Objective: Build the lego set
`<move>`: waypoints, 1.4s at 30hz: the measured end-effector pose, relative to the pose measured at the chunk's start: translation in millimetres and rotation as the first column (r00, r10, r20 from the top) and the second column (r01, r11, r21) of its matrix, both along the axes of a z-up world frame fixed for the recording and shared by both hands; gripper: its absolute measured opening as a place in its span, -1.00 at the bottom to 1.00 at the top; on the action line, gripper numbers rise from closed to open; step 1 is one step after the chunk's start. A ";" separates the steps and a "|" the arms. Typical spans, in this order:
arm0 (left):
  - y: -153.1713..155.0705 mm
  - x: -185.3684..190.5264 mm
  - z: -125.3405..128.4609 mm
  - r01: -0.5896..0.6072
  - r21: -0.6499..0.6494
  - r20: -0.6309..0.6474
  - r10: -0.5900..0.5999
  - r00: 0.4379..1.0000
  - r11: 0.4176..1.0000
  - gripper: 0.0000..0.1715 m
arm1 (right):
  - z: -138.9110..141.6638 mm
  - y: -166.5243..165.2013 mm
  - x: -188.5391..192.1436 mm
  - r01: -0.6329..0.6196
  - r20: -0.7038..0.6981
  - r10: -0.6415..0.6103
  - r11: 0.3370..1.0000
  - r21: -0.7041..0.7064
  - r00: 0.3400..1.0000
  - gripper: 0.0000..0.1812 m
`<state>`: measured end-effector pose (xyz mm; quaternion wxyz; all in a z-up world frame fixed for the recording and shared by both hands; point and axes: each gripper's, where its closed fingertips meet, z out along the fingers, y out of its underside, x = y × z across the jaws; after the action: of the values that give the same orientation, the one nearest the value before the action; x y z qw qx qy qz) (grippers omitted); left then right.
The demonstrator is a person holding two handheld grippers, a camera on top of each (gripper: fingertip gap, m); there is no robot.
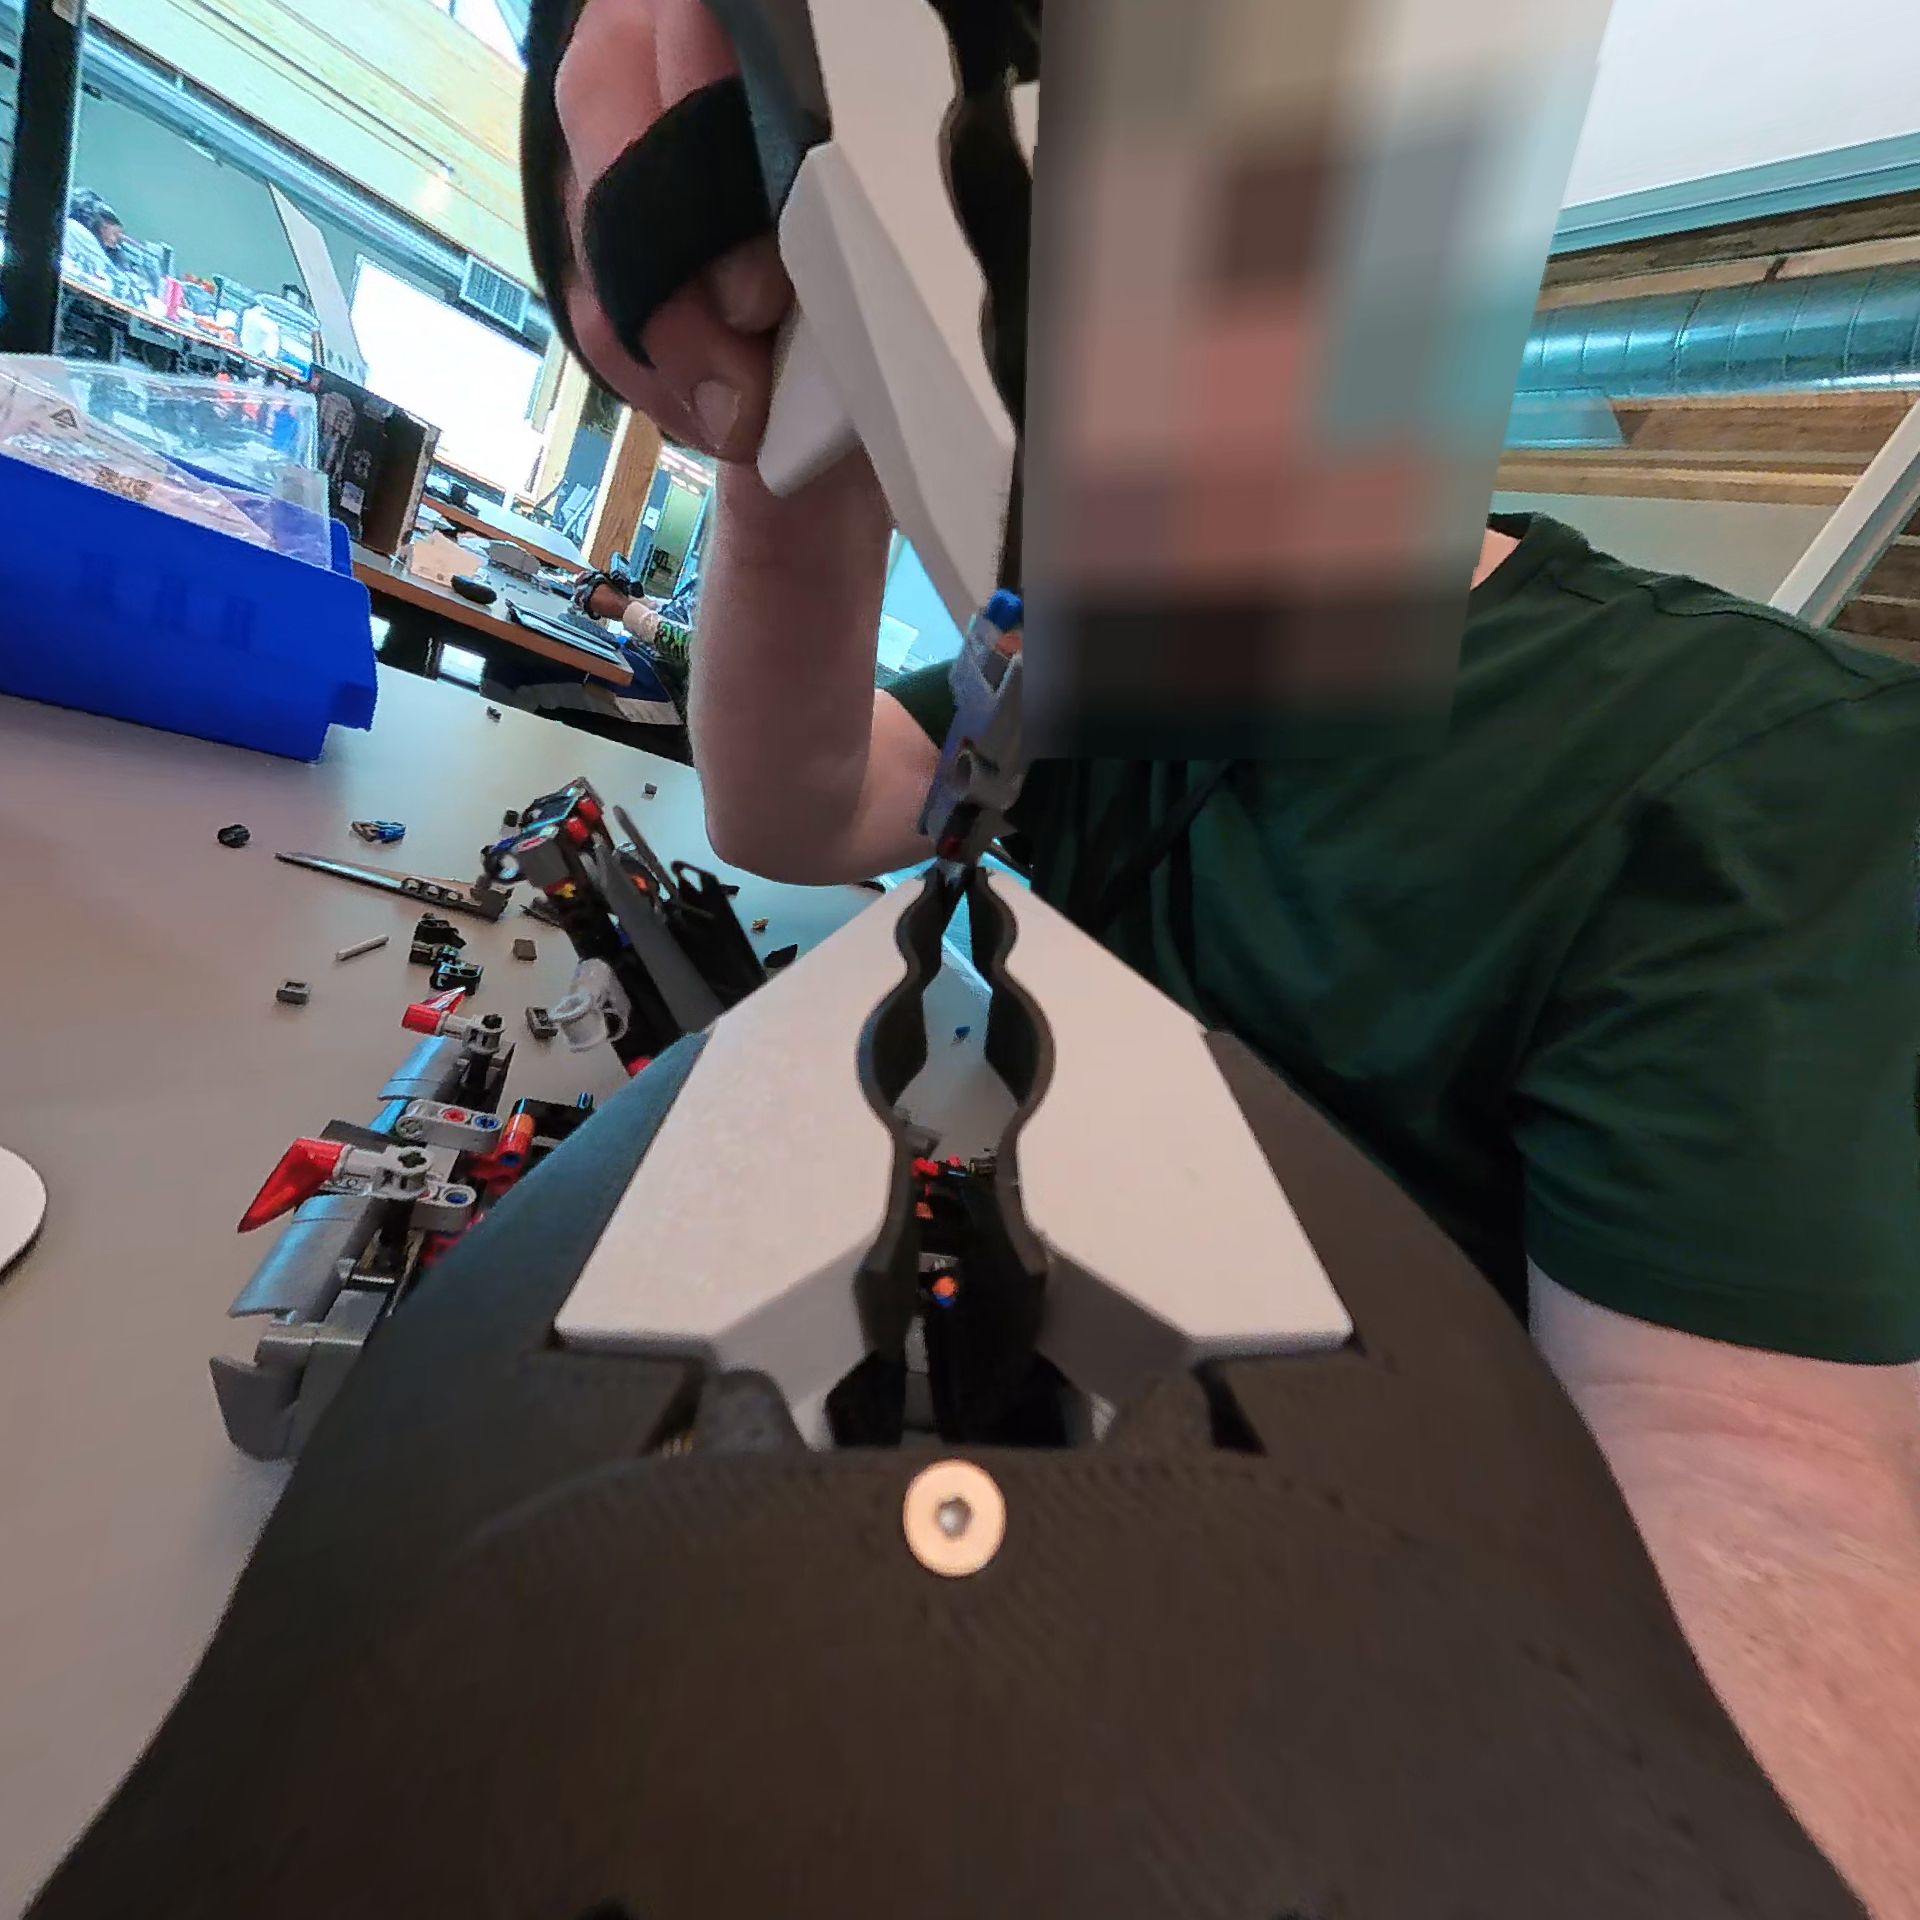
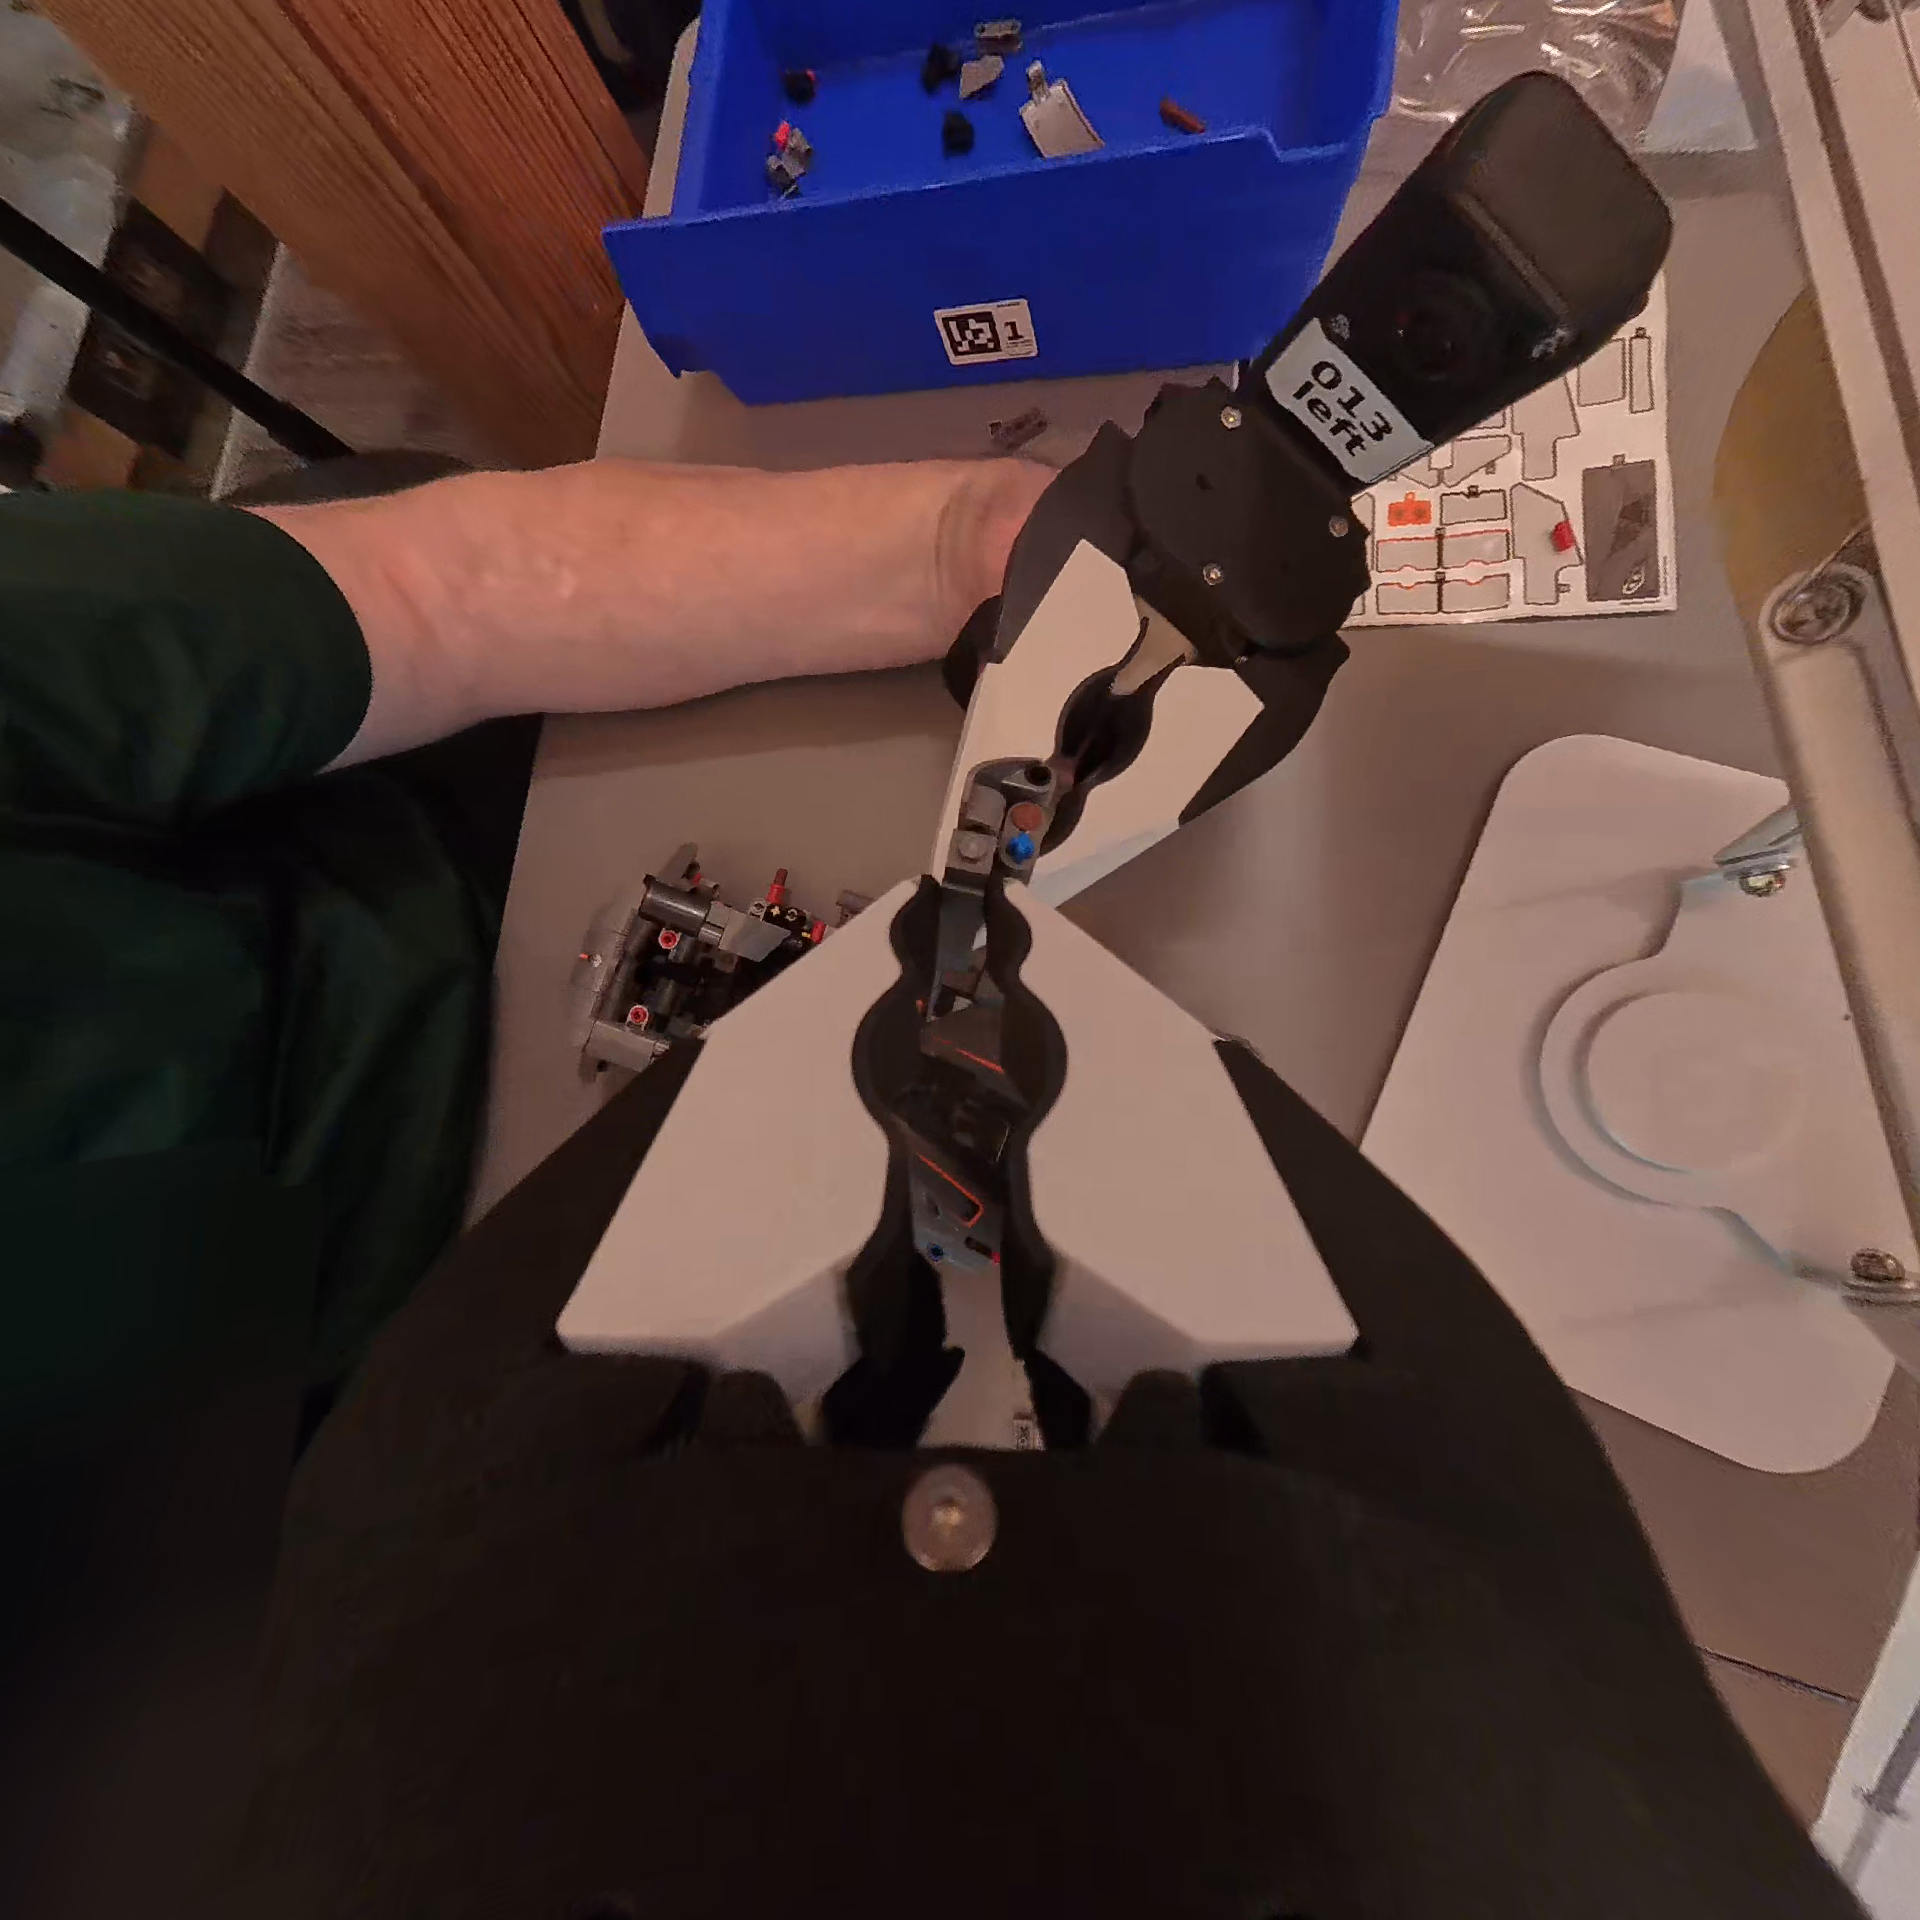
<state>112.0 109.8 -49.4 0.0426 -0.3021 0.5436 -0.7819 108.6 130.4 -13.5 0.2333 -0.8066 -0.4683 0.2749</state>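
Loose Technic pieces (image 1: 457, 966) are lying across a grey worktable (image 1: 125, 935) beside a blue bin (image 2: 997, 239). Both grippers are holding one grey sub-assembly (image 2: 997, 821) in mid-air: right gripper (image 2: 961, 904) clamped along it, left gripper (image 1: 954, 883) pinching its end. Next likely calls for pressing a joint home, carefully aligned.

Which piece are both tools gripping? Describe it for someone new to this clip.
Start at the blue bin on the table; nearer the camera, the left tool and right tool meet. Between them is a narrow grey lego piece, the only one off the table, with a blue pin.
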 end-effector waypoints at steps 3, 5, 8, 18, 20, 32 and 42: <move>0.3 -0.7 -0.5 0.002 0.008 -0.005 -0.002 1.000 1.000 -0.96 | 0.3 -1.5 -3.8 0.008 0.042 -0.010 0.999 0.039 0.999 -0.93; 0.3 -1.4 -1.1 0.010 0.010 -0.008 -0.010 1.000 1.000 -0.96 | -0.6 -2.6 -5.0 0.012 0.075 -0.017 0.998 0.063 0.997 -0.93; 3.7 -0.6 0.2 -0.004 0.018 -0.006 0.004 1.000 1.000 -0.95 | 0.9 -1.1 -5.9 0.018 0.099 -0.029 0.995 0.102 0.995 -0.93; 25.4 14.6 -4.4 -0.213 0.046 -0.097 0.217 0.971 0.976 -0.79 | -4.7 19.9 23.8 0.078 -0.216 -0.096 0.993 -0.090 0.972 -0.93; 33.0 17.7 -11.7 -0.306 0.085 -0.136 0.315 0.939 0.948 -0.71 | -12.7 26.2 34.2 0.113 -0.253 -0.147 0.983 -0.142 0.956 -0.93; 24.5 22.5 -54.0 -0.485 0.287 -0.253 0.554 0.793 0.826 -0.61 | -43.7 33.3 50.5 0.181 -0.417 -0.299 0.937 -0.299 0.858 -0.94; 12.5 36.9 -64.7 -0.434 0.246 -0.319 0.495 0.808 0.867 -0.79 | -55.8 30.7 55.5 0.228 -0.448 -0.359 0.920 -0.320 0.819 -0.94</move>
<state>148.9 122.2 -114.1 0.1535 -0.5642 0.5120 -0.6293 164.1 161.1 -69.2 0.2816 -0.7938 -0.2224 0.4911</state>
